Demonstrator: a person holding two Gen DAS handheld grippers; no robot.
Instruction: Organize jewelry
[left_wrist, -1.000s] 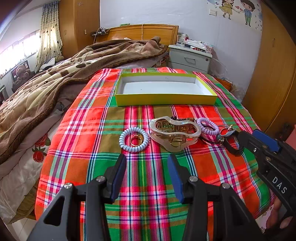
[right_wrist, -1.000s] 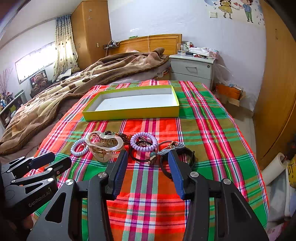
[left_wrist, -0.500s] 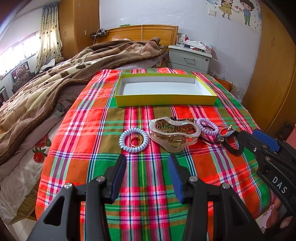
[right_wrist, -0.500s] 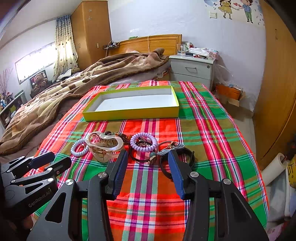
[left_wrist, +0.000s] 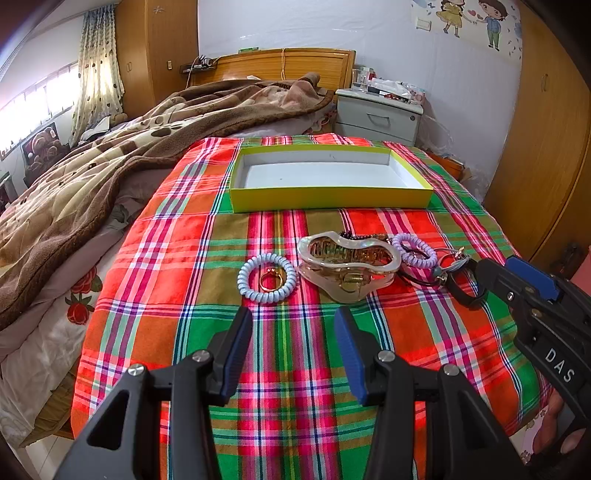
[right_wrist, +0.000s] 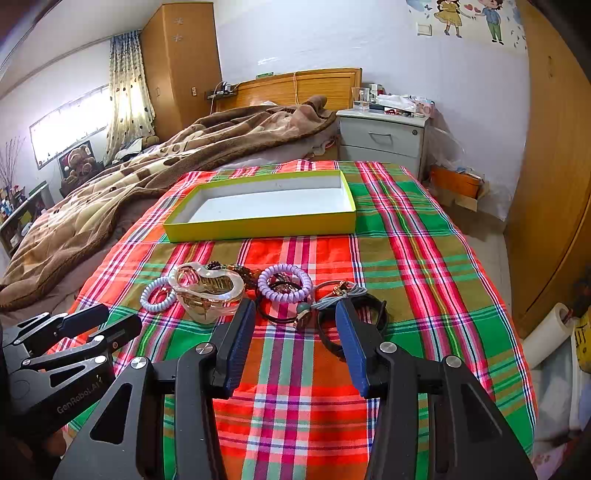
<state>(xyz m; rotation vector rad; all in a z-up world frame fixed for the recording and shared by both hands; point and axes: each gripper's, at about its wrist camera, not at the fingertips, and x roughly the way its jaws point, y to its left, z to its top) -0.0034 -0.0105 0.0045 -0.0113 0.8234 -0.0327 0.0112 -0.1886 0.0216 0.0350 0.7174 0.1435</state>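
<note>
Hovering wide open, my right gripper (right_wrist: 295, 325) and left gripper (left_wrist: 293, 332) sit near the hair clip (left_wrist: 349, 264); tangled bands (right_wrist: 284, 295) beside it could snag together.

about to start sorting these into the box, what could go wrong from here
1. The black bands, purple coil tie and cord overlap, so the open right hand-held gripper may drag several at once.
2. The gold ring lies inside the blue coil tie; lifting the tie could flick it away.
</note>
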